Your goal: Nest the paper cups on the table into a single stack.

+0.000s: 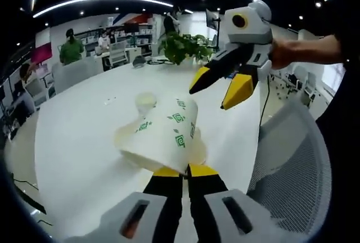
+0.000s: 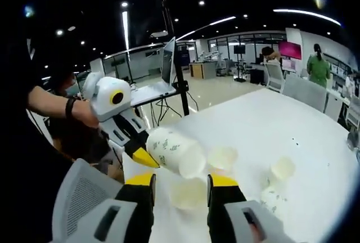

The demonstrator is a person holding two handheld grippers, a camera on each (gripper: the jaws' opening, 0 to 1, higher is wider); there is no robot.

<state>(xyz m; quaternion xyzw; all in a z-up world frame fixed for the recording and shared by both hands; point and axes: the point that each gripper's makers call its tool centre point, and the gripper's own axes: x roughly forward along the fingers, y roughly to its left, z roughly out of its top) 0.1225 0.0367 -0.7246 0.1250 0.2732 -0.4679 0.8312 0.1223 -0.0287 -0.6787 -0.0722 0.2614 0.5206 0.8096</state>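
Big white surface [image 1: 84, 136] runs across both views, grey mesh chair [image 1: 292, 153] at its near edge. Left claw [image 1: 184, 171] clamped narrow on the rim of a green-patterned paper cup [image 1: 166, 133], held on its side above the surface; in the right gripper view the same cup [image 2: 175, 152] points its open mouth toward the camera. Right claw [image 1: 216, 94] hangs in the air beside that cup, jaws wide, gripping nothing. More loose cups sit on the surface: one small cup [image 1: 145, 102] beyond the held one, others [image 2: 222, 157] between and past the right claw's jaws, another [image 2: 281, 168] to the right. Potted plant [image 1: 183, 46] at far edge.
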